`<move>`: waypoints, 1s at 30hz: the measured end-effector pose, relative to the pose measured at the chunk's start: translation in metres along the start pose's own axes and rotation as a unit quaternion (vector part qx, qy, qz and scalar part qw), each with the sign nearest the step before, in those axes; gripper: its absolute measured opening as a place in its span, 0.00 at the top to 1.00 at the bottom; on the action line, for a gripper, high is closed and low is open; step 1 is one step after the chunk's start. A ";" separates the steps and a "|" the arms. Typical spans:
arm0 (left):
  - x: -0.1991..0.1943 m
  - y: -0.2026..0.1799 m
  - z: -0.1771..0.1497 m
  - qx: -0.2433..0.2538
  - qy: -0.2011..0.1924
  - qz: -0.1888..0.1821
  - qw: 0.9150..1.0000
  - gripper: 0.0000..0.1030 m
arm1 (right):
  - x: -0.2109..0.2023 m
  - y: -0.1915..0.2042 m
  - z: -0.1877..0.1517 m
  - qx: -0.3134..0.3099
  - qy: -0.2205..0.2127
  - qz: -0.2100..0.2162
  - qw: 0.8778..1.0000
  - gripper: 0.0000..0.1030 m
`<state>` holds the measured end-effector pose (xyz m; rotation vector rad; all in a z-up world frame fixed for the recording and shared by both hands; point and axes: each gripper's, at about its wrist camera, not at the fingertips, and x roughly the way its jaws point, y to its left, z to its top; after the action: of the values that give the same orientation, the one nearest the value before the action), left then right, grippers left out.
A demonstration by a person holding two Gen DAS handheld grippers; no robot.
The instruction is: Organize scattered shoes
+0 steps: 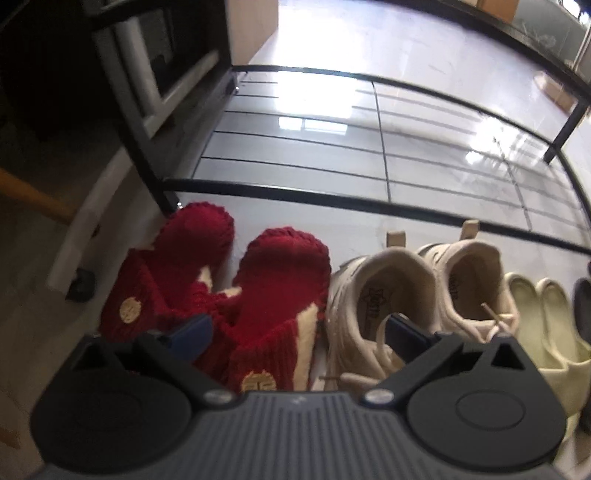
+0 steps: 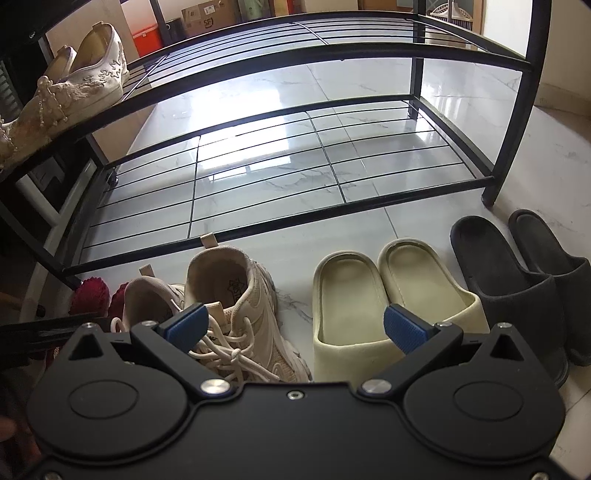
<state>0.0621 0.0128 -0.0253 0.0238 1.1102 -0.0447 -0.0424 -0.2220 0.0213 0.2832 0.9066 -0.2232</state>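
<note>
While both claws stand wide apart and hold nothing, the shoes lie in one row on the pale marble floor (image 2: 535, 155), heels toward the black wire shoe rack (image 2: 258, 225). Nearest the rack's left leg: a pair of red knitted slippers (image 1: 207, 291) with cream lining and gold round emblems, the two touching at the inner edge. Just beside them, further along the rack's front rail, a pair of beige laced sneakers (image 1: 402, 295), heel tabs up, laces loose. Next along, a pair of pale yellow slides (image 2: 373, 295), side by side. Past the rack's right leg, a pair of black slides (image 2: 524, 273), also side by side. On the rack's upper tier, at its left end, a pair of cream flats (image 2: 70, 85) with bead trim; lower tier bare wire. Left gripper (image 1: 295, 332) hangs over the gap between red slippers and sneakers, blue fingertips (image 1: 192, 332) spread, one over each pair. Right gripper (image 2: 295, 326) hangs between the sneakers and yellow slides, blue pads likewise spread. Behind the rack: cardboard boxes (image 2: 207, 16) and a red container (image 2: 147, 37).
</note>
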 end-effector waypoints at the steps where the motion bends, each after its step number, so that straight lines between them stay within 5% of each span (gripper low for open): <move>1: 0.004 -0.002 -0.001 0.003 0.000 -0.002 1.000 0.05 | 0.001 -0.001 0.001 0.001 0.001 0.000 1.000 0.00; 5: 0.010 -0.002 -0.011 0.017 -0.031 -0.019 0.999 0.05 | 0.002 0.000 -0.001 0.000 0.005 0.000 1.000 0.00; 10: 0.013 0.001 -0.013 -0.007 -0.021 -0.042 0.999 0.05 | 0.004 0.002 -0.004 -0.001 0.009 -0.001 1.000 0.00; 30: 0.002 -0.013 -0.023 0.021 -0.067 -0.012 0.997 0.21 | 0.004 0.002 -0.002 -0.006 0.006 -0.008 1.000 0.00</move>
<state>0.0419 0.0006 -0.0368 0.0436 0.9745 -0.0905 -0.0406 -0.2203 0.0170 0.2677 0.9223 -0.2304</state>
